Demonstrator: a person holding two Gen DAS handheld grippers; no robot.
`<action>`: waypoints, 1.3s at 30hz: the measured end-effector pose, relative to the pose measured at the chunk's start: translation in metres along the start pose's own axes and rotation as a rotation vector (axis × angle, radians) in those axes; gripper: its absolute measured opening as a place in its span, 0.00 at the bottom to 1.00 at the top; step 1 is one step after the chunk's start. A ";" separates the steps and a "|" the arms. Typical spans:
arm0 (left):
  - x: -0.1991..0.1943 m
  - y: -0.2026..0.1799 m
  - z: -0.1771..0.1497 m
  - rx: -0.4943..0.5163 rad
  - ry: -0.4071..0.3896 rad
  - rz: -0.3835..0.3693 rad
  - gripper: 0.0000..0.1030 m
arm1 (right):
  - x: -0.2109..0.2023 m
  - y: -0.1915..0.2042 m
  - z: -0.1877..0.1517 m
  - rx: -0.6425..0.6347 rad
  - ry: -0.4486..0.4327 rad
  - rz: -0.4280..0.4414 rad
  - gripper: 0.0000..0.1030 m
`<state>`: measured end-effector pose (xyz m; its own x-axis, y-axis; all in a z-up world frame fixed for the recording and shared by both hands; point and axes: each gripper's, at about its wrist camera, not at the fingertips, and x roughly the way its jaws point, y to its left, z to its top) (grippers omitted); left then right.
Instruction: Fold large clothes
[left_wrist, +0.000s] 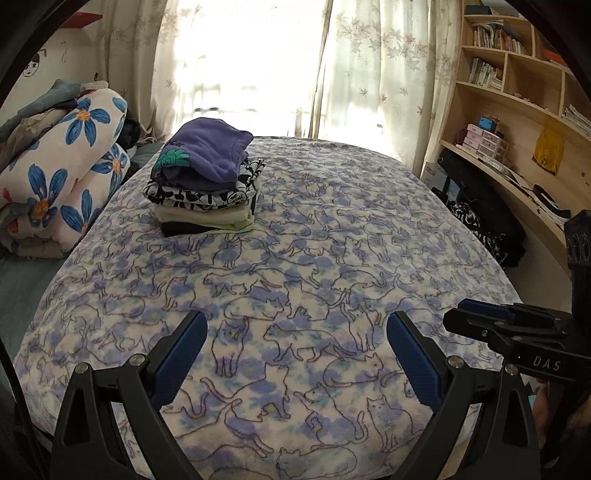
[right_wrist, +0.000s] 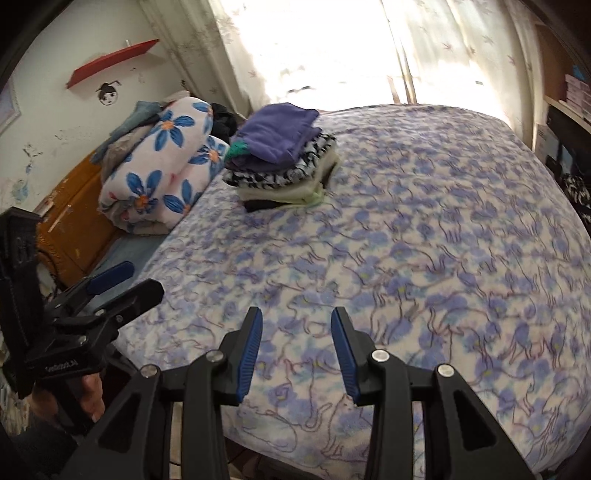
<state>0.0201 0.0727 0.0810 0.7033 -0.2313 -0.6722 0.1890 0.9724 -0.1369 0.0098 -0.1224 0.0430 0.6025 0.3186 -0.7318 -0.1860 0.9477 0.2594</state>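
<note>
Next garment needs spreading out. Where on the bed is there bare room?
The cat-print blanket is bare from the folded stack to the near and right edges. The far-left corner is crowded: the stack beside the flowered quilt.

A bed (left_wrist: 295, 258) under a cat-print blanket (left_wrist: 332, 229) fills the middle. Bright daylight comes through leaf-patterned curtains (left_wrist: 376, 66) at top centre. Wooden bookshelves (left_wrist: 517, 74) curve down the right edge. At upper left, a white wall (right_wrist: 74, 122) carries a red shelf (right_wrist: 110, 62).
</note>
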 end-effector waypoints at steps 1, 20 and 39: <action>0.007 -0.001 -0.006 -0.013 0.004 0.006 0.94 | 0.007 -0.003 -0.008 0.004 0.005 -0.024 0.39; 0.069 -0.027 -0.063 -0.029 0.103 0.154 0.99 | 0.046 -0.022 -0.059 0.058 -0.004 -0.222 0.56; 0.082 -0.023 -0.076 -0.042 0.165 0.148 0.99 | 0.056 -0.029 -0.071 0.108 0.010 -0.236 0.56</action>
<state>0.0209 0.0341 -0.0263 0.5993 -0.0814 -0.7964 0.0613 0.9966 -0.0557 -0.0064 -0.1307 -0.0499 0.6118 0.0895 -0.7859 0.0430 0.9883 0.1461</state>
